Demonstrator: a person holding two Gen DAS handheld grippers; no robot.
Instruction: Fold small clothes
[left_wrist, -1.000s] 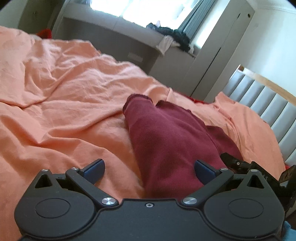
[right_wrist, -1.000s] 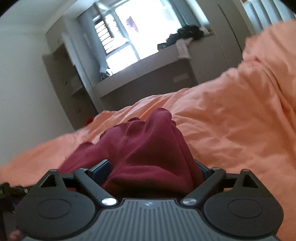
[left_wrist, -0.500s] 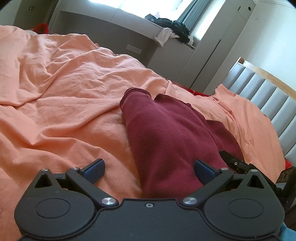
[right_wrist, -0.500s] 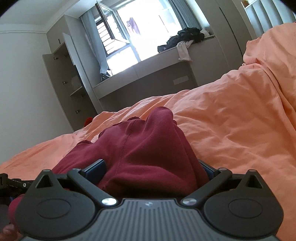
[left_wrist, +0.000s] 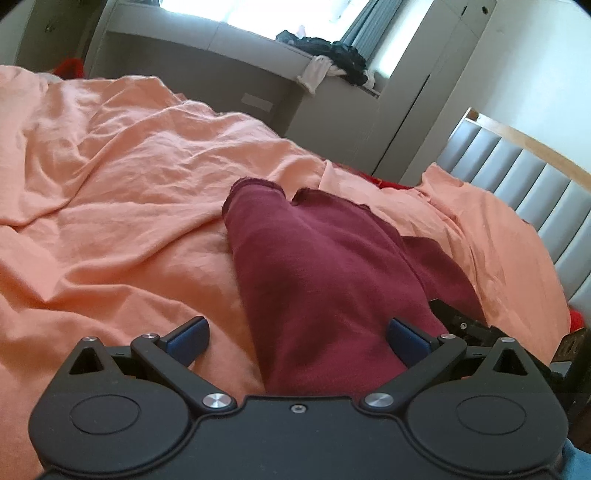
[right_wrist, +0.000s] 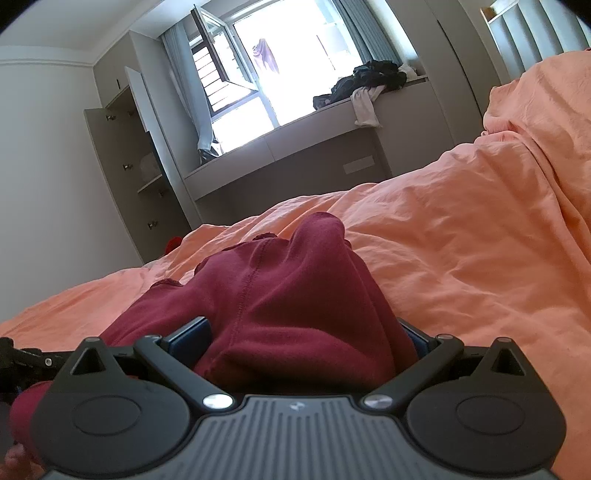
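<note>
A maroon knit garment (left_wrist: 325, 280) lies lengthwise on the orange bed sheet (left_wrist: 122, 206), its two hemmed ends pointing away. My left gripper (left_wrist: 297, 339) is open just above it. The cloth passes between the fingers, against the right blue pad (left_wrist: 406, 341) and apart from the left one. My right gripper (right_wrist: 303, 334) is open wide, with a bunched fold of the same garment (right_wrist: 295, 295) filling the gap between its pads. Cloth partly hides its right finger. Each view catches a black part of the other gripper at its edge.
The crumpled orange sheet (right_wrist: 461, 240) covers the bed on all sides. A grey padded headboard (left_wrist: 535, 192) stands at the right. Beyond the bed are a window bench with a pile of dark clothes (right_wrist: 369, 81) and an open cupboard (right_wrist: 129, 173).
My right gripper's jaws have spread a little wider around the bunched cloth. The garment and my left gripper have stayed where they were.
</note>
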